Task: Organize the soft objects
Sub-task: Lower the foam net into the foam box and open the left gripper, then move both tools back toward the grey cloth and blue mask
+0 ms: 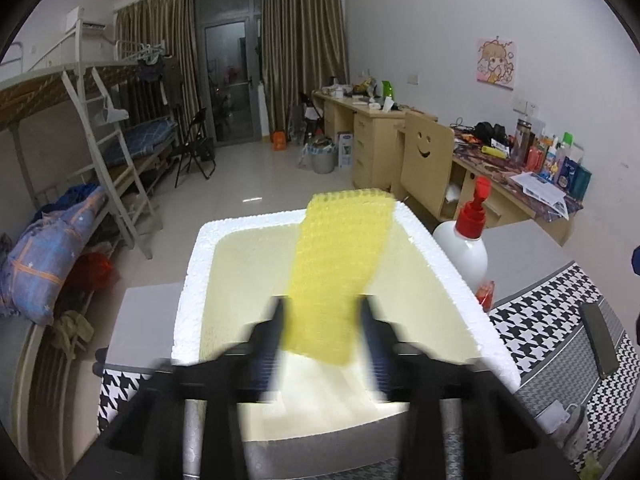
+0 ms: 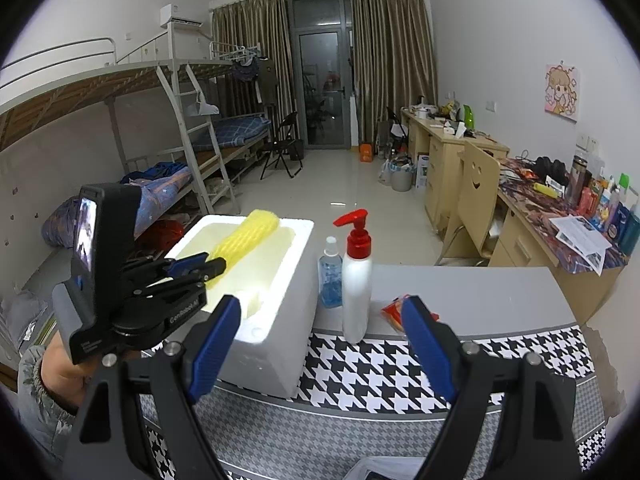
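Note:
A yellow foam net sleeve [image 1: 340, 256] lies slanted in the white foam box [image 1: 440, 264], its far end resting on the box's far rim. My left gripper [image 1: 322, 304] reaches over the near rim, and its jaws stand apart on either side of the sleeve's near end without squeezing it. The right wrist view shows that left gripper [image 2: 216, 266] at the sleeve's [image 2: 248, 236] near end, over the box [image 2: 280, 320]. My right gripper [image 2: 322, 304] hangs wide open above the houndstooth cloth [image 2: 360, 368], with nothing between its fingers.
A white pump bottle with a red top [image 2: 356, 292], a small blue bottle [image 2: 330, 276] and a red packet [image 2: 394, 312] stand right of the box. A dark flat phone [image 1: 600, 340] lies on the cloth. A hand and sleeve [image 2: 60, 376] hold the left gripper.

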Motion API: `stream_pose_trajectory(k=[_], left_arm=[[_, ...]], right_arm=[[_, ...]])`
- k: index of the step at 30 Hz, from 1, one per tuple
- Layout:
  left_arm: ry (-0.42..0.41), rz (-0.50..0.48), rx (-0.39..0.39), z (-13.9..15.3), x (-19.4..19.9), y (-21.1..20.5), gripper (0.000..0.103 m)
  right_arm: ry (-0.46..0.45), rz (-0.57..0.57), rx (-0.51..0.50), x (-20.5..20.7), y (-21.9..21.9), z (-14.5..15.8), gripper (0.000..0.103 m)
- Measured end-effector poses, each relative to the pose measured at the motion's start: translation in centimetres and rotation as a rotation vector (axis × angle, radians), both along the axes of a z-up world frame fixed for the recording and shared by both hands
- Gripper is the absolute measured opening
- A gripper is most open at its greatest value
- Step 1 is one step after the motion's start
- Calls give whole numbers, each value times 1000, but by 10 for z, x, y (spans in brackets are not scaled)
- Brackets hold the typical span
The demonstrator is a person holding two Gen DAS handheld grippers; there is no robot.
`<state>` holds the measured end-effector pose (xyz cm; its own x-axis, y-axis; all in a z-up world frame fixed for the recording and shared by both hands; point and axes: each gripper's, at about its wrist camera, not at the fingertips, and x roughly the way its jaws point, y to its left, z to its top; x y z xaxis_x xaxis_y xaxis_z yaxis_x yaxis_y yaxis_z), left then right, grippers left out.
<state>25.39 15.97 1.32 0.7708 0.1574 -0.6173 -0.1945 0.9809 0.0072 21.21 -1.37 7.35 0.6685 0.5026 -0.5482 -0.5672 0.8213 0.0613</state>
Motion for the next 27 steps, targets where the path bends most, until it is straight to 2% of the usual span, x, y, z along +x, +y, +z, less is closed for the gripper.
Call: stream_pose_trajectory(k=[1,3,7,13,19,27], left_arm=[[-5,6,-3,0,-1,1,72],[-12,13,1,0,-3,2,77],[-14,26,6,-1,-6,2,96],[-33,36,24,2,-14,0,102],[-54,39,24,11,-26,-3,102],[-127,47,35,27,-55,-12,102]], right_arm=[[1,0,0,1,0,0,86],[2,-1,2,1,-2,0,86],[5,-6,5,1,-4,0,86],[9,-7,11,2,-5,-1,86],[0,-7,9,0,-6,-1,86],[-28,-5,12,-15,-12,1,86]])
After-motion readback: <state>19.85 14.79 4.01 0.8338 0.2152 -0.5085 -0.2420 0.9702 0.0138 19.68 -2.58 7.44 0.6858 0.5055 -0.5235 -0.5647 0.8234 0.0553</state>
